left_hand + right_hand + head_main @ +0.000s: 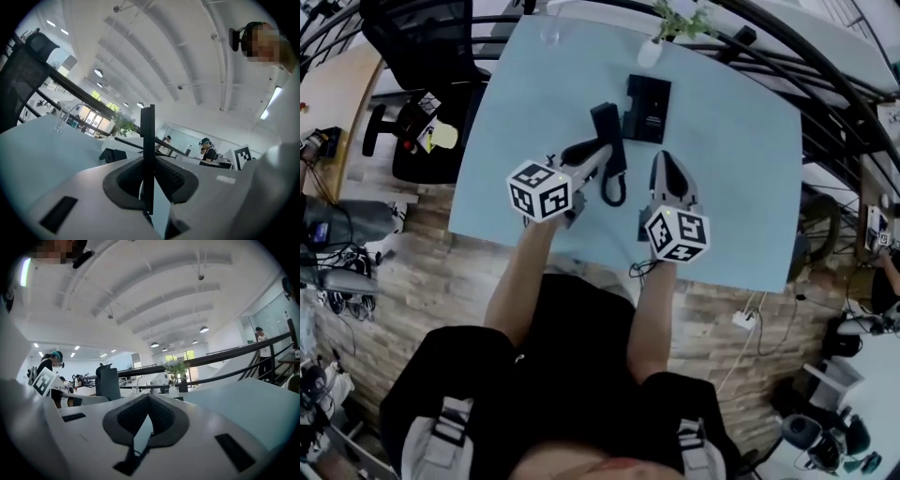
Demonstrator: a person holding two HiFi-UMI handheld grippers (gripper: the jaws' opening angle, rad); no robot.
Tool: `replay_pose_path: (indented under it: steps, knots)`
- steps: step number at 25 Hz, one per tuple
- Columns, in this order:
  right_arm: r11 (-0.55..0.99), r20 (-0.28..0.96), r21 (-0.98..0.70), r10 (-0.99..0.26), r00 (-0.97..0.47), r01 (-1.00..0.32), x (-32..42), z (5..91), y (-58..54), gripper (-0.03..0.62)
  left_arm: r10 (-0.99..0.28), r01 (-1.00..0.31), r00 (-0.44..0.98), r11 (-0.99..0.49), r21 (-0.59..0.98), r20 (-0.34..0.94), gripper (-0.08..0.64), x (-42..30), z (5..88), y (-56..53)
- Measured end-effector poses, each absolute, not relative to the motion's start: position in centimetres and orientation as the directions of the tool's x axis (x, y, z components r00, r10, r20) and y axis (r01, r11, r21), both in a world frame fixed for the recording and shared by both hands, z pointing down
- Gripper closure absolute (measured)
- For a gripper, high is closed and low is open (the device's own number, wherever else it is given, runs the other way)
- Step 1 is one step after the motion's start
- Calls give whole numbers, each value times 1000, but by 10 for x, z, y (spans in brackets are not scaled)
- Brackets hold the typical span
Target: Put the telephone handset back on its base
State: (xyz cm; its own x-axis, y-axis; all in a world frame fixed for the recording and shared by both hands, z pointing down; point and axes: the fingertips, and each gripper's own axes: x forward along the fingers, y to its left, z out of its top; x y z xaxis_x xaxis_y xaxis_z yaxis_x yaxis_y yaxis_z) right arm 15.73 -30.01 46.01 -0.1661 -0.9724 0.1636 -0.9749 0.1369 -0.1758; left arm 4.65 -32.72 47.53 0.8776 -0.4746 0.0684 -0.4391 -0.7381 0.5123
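The handset [608, 131] is pinched narrowly in the left claw [602, 156], just left of the base [647, 108] on the surface [741, 169]. It should be aligned lengthwise over the cradle, then lowered before release. The right claw [664, 161] is closed and empty.

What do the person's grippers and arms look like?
Both the left gripper and right gripper are pale grey tapering shells with dark ribbed pads lining the jaws. Each carries a white cube printed with black square markers. The person wears a black short-sleeved top.
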Motion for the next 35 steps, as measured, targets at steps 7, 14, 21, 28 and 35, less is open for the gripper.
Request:
replay_pose_path:
  steps: [7, 14, 21, 28, 35]
  knots:
    - [126, 254, -184, -952, -171, -975, 181, 494, -323, 598, -395, -356, 916, -711, 606, 74, 494, 72, 500, -346]
    - [135, 283, -211, -940, -192, -968, 203, 510, -343, 598, -254, -261, 962, -762, 593, 97, 494, 108, 513, -378]
    - [95, 335, -215, -928, -165, -972, 232, 529, -334, 598, -124, -210, 976, -729, 651, 176, 494, 129, 565, -432]
    - [48, 366, -208, -922, -123, -977, 258, 537, -330, 598, -6, -128, 984, -719, 684, 178, 494, 150, 592, -462]
    - [43, 374, -217, -919, -124, -975, 265, 543, -334, 598, 63, -80, 983, -704, 706, 175, 494, 156, 604, -475]
